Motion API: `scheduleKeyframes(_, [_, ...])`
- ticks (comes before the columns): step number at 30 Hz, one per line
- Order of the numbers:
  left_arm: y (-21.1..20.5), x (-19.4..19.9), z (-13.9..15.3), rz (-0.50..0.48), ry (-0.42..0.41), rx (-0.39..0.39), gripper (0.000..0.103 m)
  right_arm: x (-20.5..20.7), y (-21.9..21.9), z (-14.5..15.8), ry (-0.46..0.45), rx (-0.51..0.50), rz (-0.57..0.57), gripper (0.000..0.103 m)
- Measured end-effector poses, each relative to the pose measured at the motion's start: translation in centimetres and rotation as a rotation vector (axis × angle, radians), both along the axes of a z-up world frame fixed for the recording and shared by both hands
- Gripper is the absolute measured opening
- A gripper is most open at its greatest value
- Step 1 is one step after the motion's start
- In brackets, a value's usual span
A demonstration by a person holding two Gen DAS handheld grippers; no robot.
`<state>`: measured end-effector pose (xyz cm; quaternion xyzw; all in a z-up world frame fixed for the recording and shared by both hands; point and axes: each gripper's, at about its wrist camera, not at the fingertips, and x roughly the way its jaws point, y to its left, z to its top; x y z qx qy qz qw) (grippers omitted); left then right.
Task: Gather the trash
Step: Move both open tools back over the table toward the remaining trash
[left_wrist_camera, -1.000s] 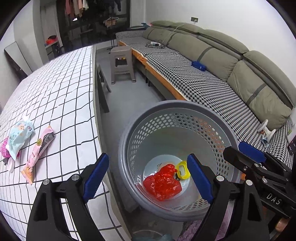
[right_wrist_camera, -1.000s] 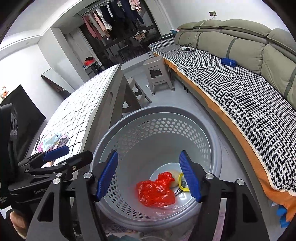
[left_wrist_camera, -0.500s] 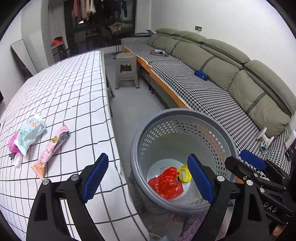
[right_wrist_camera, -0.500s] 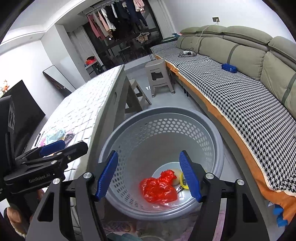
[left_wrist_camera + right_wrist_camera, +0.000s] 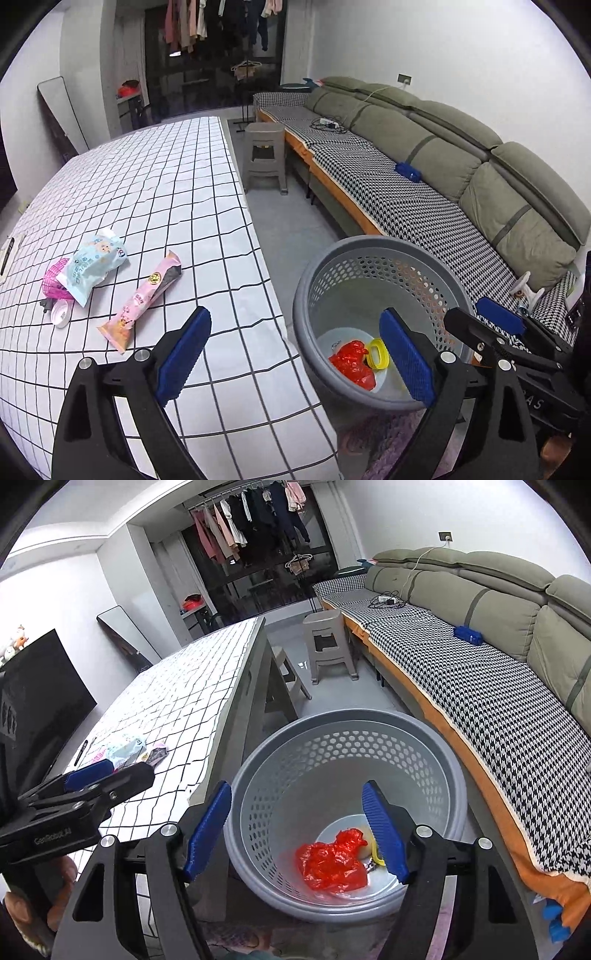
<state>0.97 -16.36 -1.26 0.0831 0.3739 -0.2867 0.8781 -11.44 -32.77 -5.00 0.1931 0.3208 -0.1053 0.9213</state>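
A grey perforated basket [image 5: 369, 245] [image 5: 347, 720] stands on the floor beside the table and holds a crumpled red bag [image 5: 352, 362] [image 5: 330, 864] and a yellow ring [image 5: 378, 352]. On the checked tablecloth [image 5: 166, 192] lie a pink wrapper [image 5: 142, 301], a light blue packet [image 5: 92, 267], a pink mesh piece [image 5: 53, 280] and a white cap [image 5: 60, 315]. My left gripper [image 5: 295, 356] hangs over the table's edge and the basket, its jaws opening with nothing between them. My right gripper [image 5: 297, 830] hovers above the basket, jaws also opening and empty.
A long green sofa [image 5: 461, 173] with a houndstooth cover runs along the right wall, a blue item [image 5: 408, 171] on it. A grey plastic stool [image 5: 264, 157] stands on the floor between table and sofa. A pen [image 5: 7, 251] lies at the table's left edge.
Both grippers have pulled back and up from the basket; the left one has swung left over the table's edge, bringing the wrappers closer in view. The left gripper's jaws stand a little wider.
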Motion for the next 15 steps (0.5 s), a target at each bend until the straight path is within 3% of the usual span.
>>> scheduleKeyframes(7, [2.7,0.1,0.2,0.018,-0.021,0.012,0.091,0.7,0.8,-0.1,-0.005,0.002,-0.006,0.07])
scheduleKeyframes(15, [6.1,1.2,0.3,0.067,-0.006,-0.026,0.091,1.8,3.1,0.9,-0.008,-0.015,0.023,0.07])
